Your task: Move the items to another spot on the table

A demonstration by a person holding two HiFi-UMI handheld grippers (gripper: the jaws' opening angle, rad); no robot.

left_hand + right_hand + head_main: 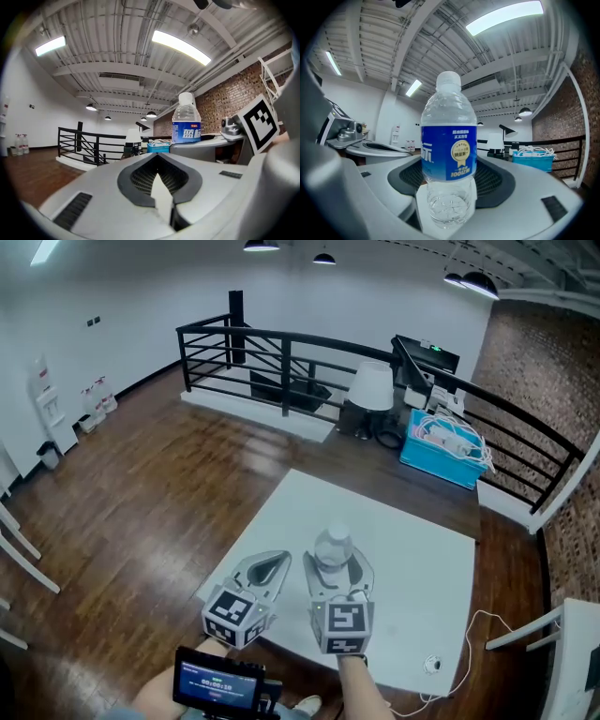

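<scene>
Right gripper (339, 568) jaws clamp the upright bottle (333, 545) over the near part of the table (422, 559); left gripper (270, 566) jaws together, empty. Carry it level, grip firm, and seat the base flat before releasing

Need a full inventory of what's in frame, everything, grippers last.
water bottle: 1, clear with blue label, white cap, upright in the right gripper
table: 1, white, in front of the person
cable: 1, white, table's near right corner, trailing off the edge
railing: 1, black, behind the table
bin: 1, blue, white cables inside, by the railing
lamp: 1, white shade, by the railing
screen: 1, black, lit, bottom edge of head view
left gripper: 1, grey, shut, empty, left of the water bottle
right gripper: 1, grey, shut on the water bottle
</scene>
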